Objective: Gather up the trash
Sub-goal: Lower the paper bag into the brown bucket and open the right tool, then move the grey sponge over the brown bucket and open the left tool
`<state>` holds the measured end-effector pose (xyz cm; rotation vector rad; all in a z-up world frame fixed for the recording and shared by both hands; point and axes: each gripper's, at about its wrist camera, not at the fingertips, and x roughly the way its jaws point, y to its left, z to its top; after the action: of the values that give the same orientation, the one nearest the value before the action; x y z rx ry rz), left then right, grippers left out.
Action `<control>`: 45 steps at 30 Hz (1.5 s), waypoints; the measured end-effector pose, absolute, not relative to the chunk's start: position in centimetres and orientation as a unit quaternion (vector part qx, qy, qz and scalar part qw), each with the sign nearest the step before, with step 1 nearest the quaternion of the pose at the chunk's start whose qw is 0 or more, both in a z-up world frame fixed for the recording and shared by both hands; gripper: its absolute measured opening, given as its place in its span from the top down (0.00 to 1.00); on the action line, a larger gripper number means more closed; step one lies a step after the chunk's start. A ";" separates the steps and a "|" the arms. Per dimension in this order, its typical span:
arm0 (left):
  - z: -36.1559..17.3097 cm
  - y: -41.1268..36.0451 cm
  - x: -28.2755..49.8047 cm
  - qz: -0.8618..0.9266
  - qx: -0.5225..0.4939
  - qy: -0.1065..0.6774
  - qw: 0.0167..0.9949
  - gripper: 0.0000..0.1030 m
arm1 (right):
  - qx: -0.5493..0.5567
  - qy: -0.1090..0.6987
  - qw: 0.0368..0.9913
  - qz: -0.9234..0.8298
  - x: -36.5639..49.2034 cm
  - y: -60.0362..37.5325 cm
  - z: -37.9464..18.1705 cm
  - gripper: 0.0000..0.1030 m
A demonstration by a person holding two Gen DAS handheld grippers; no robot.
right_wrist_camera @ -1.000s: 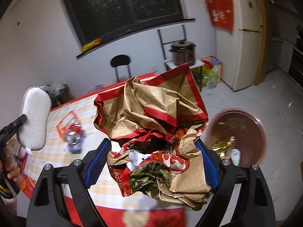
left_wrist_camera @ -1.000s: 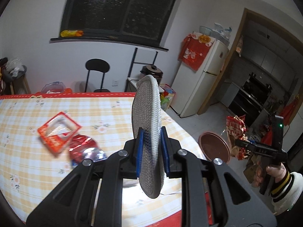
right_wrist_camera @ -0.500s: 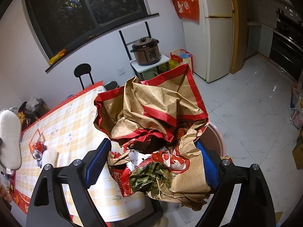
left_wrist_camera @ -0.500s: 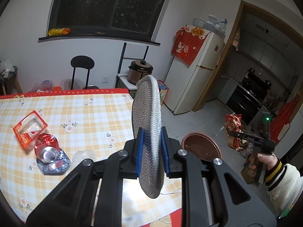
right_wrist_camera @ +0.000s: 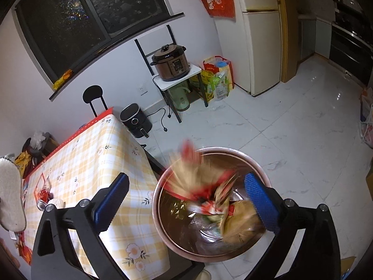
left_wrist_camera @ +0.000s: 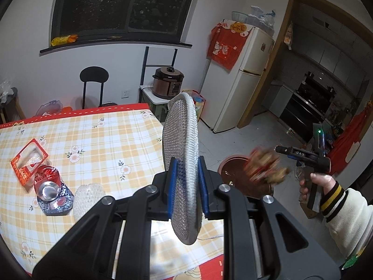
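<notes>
1. Jaws on the right gripper [right_wrist_camera: 186, 200] are standing wide apart, having just been opening, and nothing is being pressed between the blue pads [right_wrist_camera: 262, 204] — the crumpled red-and-brown paper bag [right_wrist_camera: 209, 189] is dropping free as a blur.
2. That bag is falling into the round trash bin [right_wrist_camera: 237, 150], which is sitting on the white floor just beside the table's end; the gripper is hanging over the bin's mouth, likely so the trash lands inside rather than on the tiles.
3. Other wrappers and foil are already lying in the bin's bottom.
4. Jaws on the left gripper [left_wrist_camera: 186, 187] are clamping tight on a mesh-covered scrub pad [left_wrist_camera: 183, 161], holding it edge-on and upright over the table [left_wrist_camera: 105, 140], probably to keep it out of the way while the other hand is dumping.
5. A crushed red can [left_wrist_camera: 47, 184], a red carton with a clear window [left_wrist_camera: 28, 161] and a clear bumpy plastic piece [left_wrist_camera: 88, 197] are lying on the checked cloth — these look like trash not yet collected.
6. Judging from this, one drop is finishing and the table items are waiting next.
</notes>
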<state>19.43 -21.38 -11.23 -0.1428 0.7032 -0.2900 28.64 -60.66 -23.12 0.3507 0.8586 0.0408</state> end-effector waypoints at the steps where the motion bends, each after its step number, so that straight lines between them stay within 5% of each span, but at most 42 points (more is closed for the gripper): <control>1: -11.2 -21.6 19.5 -0.144 -0.069 0.343 0.926 0.80 | 0.171 0.411 0.895 0.020 28.8 -60.9 -23.0 0.05; 13: -11.6 -26.1 21.7 -0.207 -0.056 0.351 0.911 0.80 | 0.181 0.369 0.912 0.007 24.7 -62.5 -19.5 0.05; 27: -16.0 -41.1 29.4 -0.329 -0.044 0.391 0.858 0.79 | 0.218 0.352 0.908 -0.068 16.8 -68.8 -19.2 0.05; 29: -16.2 -42.9 30.3 -0.342 -0.049 0.385 0.856 0.74 | 0.222 0.353 0.906 -0.076 16.2 -69.4 -19.3 0.05; 31: -16.0 -44.0 30.6 -0.344 -0.050 0.372 0.860 0.40 | 0.224 0.354 0.904 -0.082 15.7 -69.9 -19.5 0.05; 35: -15.0 -44.6 31.4 -0.341 -0.049 0.358 0.868 0.37 | 0.228 0.352 0.904 -0.087 15.2 -70.2 -19.4 0.05; 37: -14.3 -43.9 31.3 -0.333 -0.053 0.350 0.874 0.23 | 0.230 0.351 0.904 -0.086 15.2 -70.0 -19.4 0.05; 43: -12.9 -38.7 30.0 -0.292 -0.047 0.331 0.896 0.15 | 0.227 0.349 0.907 -0.067 16.2 -68.7 -19.0 0.05; 45: -12.5 -36.6 29.4 -0.270 -0.039 0.326 0.905 0.05 | 0.220 0.348 0.909 -0.062 16.8 -67.9 -18.6 0.05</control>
<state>29.40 -36.63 -12.55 -0.0804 0.6732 -0.5570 16.78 -67.93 -18.65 0.4543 0.7189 -0.1274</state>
